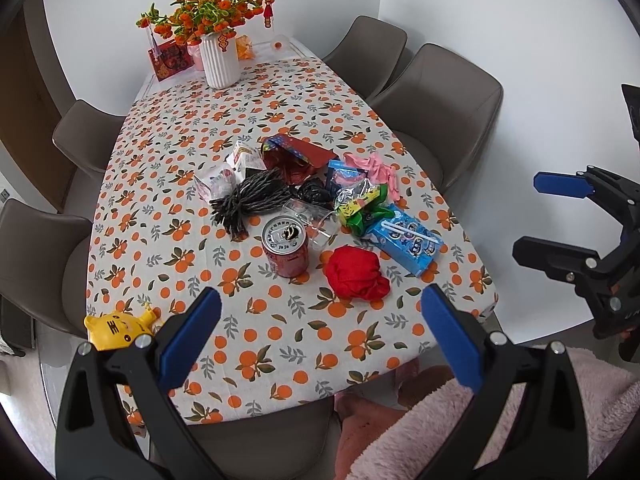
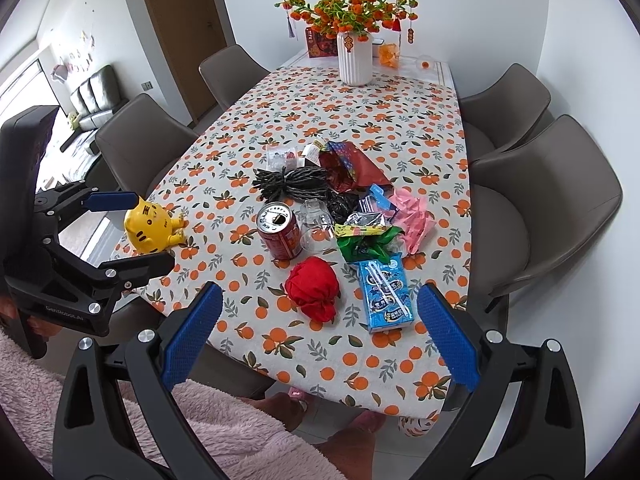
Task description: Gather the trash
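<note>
Here both grippers hang above the near end of the table (image 1: 132, 184), each spread wide with nothing between its blue pads. The left gripper (image 1: 320, 332) points at the litter pile, which lies ahead of it and well apart; the right gripper (image 2: 320, 330) faces the same pile from the other side, also clear of it. Nearest the left gripper's fingers stand a red can (image 1: 285, 250), upright with its top opened, and a red wad (image 1: 356, 274) just right of the can. From the right gripper, the wad (image 2: 314, 290) sits straight ahead between its fingers' lines, with a blue carton (image 2: 385, 294) lying flat just to its right and the can (image 2: 279, 236) ahead to the left. Beyond these the pile holds a clear cup (image 1: 310, 222) on its side, a green wrapper (image 1: 362, 210), pink scraps (image 1: 378, 172), a black bag (image 1: 314, 192), a bundle of grey cord (image 1: 252, 196) and a red foil bag (image 1: 294, 156), touching or overlapping one another. A yellow toy (image 2: 150, 226) rests at the table's edge, beside the left gripper as the right camera sees it. Far ahead of both stands a white vase (image 2: 355, 58) of orange flowers. Pink fleece (image 2: 224, 420) shows beneath the grippers.
</note>
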`<state>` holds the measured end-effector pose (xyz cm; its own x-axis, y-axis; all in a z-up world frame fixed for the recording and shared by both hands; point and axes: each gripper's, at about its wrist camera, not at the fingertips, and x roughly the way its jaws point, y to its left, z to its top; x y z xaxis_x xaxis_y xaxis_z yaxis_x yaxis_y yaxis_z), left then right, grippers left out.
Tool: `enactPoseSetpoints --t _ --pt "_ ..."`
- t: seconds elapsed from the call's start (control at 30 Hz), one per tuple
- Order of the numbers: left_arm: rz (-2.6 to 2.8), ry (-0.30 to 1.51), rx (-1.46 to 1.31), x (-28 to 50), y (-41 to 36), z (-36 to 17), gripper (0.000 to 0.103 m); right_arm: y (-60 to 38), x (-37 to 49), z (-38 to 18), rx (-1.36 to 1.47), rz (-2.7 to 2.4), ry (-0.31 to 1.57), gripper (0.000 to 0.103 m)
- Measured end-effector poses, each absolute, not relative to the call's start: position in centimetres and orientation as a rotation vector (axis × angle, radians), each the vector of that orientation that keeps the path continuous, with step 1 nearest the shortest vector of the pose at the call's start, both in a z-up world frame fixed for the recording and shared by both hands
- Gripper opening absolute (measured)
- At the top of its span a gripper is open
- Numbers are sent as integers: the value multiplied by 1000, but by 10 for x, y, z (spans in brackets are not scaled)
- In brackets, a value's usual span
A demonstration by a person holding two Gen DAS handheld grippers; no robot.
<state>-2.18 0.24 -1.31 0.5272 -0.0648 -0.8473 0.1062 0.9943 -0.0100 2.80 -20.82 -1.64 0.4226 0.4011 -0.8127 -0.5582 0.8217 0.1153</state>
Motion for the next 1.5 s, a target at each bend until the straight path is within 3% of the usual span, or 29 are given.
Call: enactPoseSetpoints --t 1.0,1.5 --pt "137 1069 62 40 -46 -191 99 -219 101 -198 -389 456 1044 94" --pt "120 1078 28 60 -58 -216 99 -218 114 -245 -428 483 1095 94"
